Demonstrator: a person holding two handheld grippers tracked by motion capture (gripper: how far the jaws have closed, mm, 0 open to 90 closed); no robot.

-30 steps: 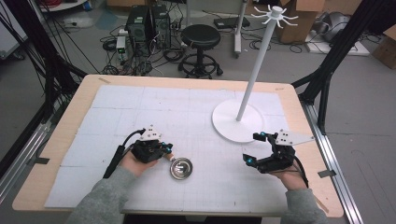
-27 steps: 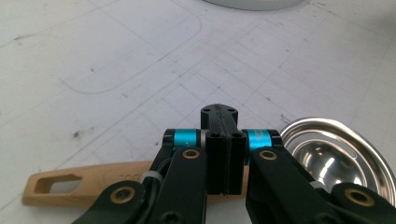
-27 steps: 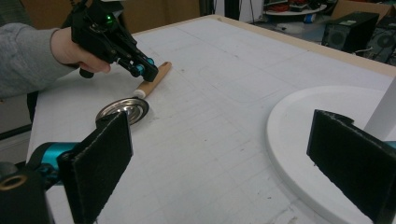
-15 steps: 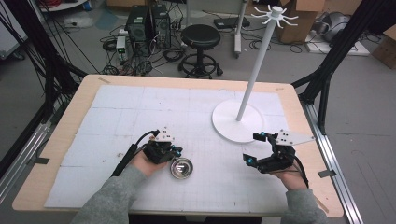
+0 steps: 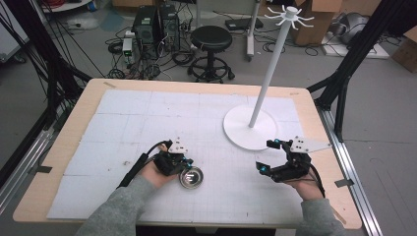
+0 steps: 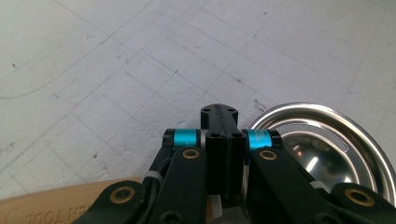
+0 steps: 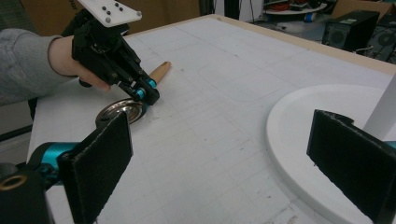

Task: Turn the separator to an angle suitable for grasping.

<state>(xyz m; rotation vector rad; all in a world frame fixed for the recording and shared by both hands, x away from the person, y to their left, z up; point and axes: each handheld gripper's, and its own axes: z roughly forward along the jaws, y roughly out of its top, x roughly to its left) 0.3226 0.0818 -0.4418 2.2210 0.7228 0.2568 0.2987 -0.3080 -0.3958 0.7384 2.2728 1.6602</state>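
Since the earlier frame, your left tongs (image 5: 186,162) have shifted right, to the rim of the metal strainer (image 5: 191,177), near the desk's (image 5: 88,98) front edge. Closed jaws pressing sideways could tip or push the strainer away. Left tongs: shut, holding nothing, tips touching or just beside the rim. Right tongs (image 5: 268,156): wide open, empty.

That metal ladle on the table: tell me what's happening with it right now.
A person holds a gripper in each hand. The left gripper, jaws shut, sits at the rim of the metal ladle, which lies on the white mat with its wooden handle beside the jaws. Whether it grips the rim is unclear. The right gripper waits open near the white stand's base.
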